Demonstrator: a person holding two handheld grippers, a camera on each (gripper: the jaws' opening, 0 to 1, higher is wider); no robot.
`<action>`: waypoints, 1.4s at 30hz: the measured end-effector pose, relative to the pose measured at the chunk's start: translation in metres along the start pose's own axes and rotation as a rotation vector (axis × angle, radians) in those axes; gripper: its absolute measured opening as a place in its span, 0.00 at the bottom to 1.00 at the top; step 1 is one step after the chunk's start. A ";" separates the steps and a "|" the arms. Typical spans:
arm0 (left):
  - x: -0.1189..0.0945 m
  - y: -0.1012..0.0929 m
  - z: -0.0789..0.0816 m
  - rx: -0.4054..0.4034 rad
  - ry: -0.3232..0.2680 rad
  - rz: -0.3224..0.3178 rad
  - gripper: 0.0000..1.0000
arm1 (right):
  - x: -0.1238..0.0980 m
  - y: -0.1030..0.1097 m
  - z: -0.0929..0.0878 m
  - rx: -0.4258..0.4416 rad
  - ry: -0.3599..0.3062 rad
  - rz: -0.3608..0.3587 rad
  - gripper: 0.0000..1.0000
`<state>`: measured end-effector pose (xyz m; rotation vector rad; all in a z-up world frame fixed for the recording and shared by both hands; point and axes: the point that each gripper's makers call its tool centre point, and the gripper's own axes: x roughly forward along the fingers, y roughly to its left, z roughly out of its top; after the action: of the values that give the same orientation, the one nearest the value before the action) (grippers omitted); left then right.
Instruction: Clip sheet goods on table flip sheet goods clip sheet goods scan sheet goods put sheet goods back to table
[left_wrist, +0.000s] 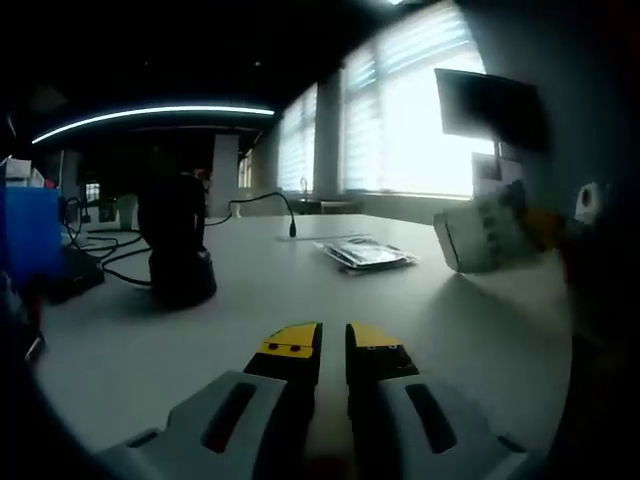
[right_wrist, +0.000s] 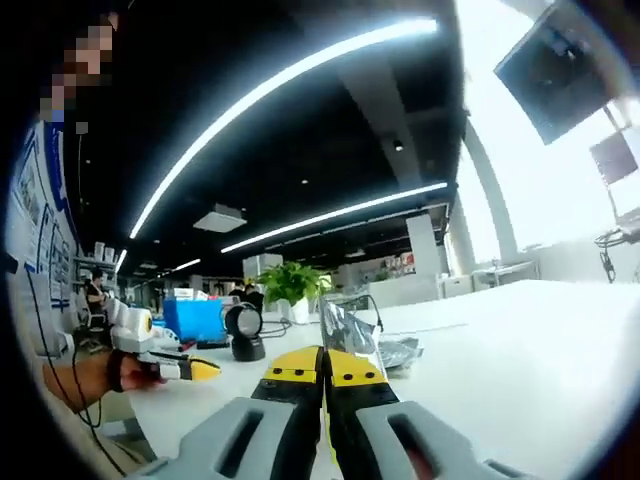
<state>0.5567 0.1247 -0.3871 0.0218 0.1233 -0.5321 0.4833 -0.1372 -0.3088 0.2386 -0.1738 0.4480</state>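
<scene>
My right gripper is shut on a clear plastic sheet packet, which stands upright above the jaws. In the left gripper view the same packet appears as a pale printed rectangle at the right, held over the white table. A small pile of more sheet packets lies flat on the table farther back, also visible just behind the held one. My left gripper hovers low over the table with its yellow-tipped jaws nearly together and nothing between them. A hand holds that left gripper at the left of the right gripper view.
A black scanner on a stand sits on the table with cables trailing from it. A blue box stands at the table's end. A potted plant is behind, and a dark monitor hangs by bright windows.
</scene>
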 end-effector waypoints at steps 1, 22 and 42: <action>0.000 0.000 0.000 0.002 0.001 0.001 0.02 | -0.001 -0.003 0.000 0.027 -0.003 -0.005 0.00; 0.000 -0.001 0.001 -0.004 -0.010 -0.008 0.02 | -0.022 -0.047 -0.002 0.189 -0.011 -0.169 0.00; 0.001 -0.001 -0.001 0.004 0.002 -0.003 0.02 | -0.018 -0.035 0.019 0.311 -0.132 -0.075 0.00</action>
<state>0.5569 0.1240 -0.3877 0.0263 0.1240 -0.5354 0.4808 -0.1804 -0.3012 0.5785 -0.2231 0.3834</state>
